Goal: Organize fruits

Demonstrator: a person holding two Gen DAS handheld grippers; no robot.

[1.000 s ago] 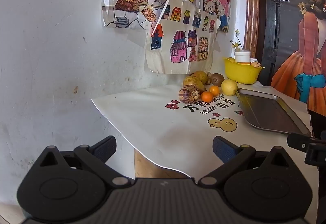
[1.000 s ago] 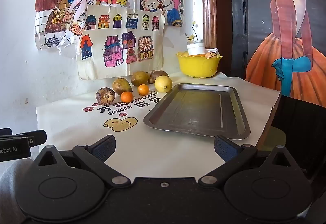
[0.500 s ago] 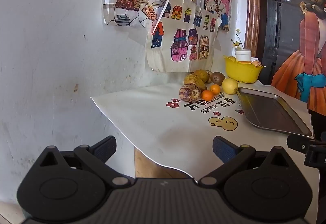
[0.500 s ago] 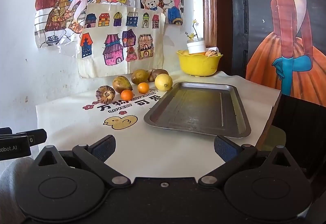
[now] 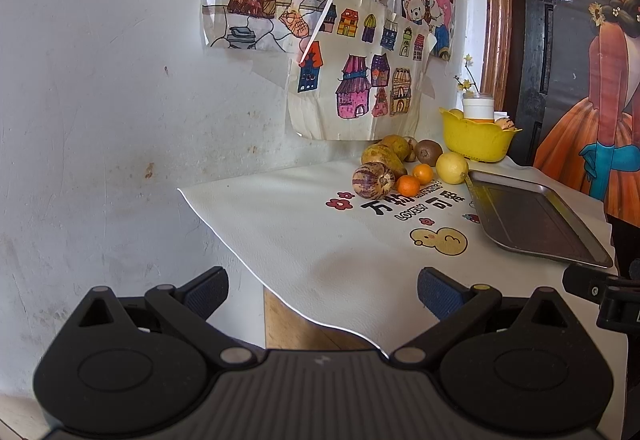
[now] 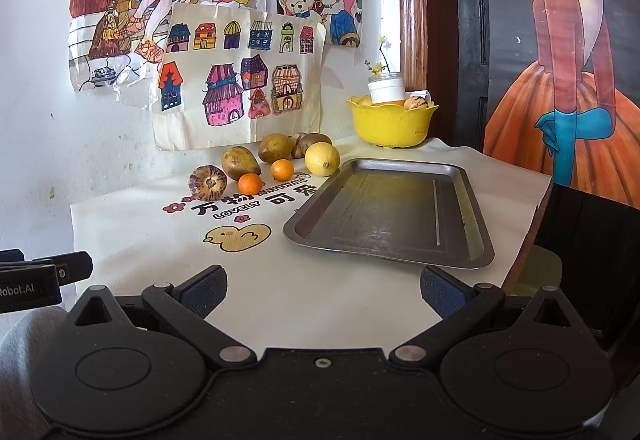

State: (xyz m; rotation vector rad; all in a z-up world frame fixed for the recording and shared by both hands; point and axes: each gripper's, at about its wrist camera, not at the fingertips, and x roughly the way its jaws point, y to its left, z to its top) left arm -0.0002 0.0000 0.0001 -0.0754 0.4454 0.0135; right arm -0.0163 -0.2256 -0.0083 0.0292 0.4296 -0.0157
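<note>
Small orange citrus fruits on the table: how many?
2. One small orange sits beside the striped fruit; the other sits left of the lemon. The yellow bowl may hide more.

This is a lived-in room of a home, a corner set up as a small table against a wall. The whitewashed wall (image 5: 100,100) on the left of the frame is scuffed and stained, and hand-coloured children's drawings (image 6: 224,20) are taped to it at the top centre, one sheet of little houses (image 6: 240,80) curling at its edges. A cartoon tablecloth (image 6: 240,236) with a yellow duck and printed lettering covers the table. At the upper right stands a dark door (image 6: 560,60) with a wooden frame, bearing a poster of a girl in an orange dress. A yellow plastic bowl (image 6: 394,124) sits at the back.
</note>
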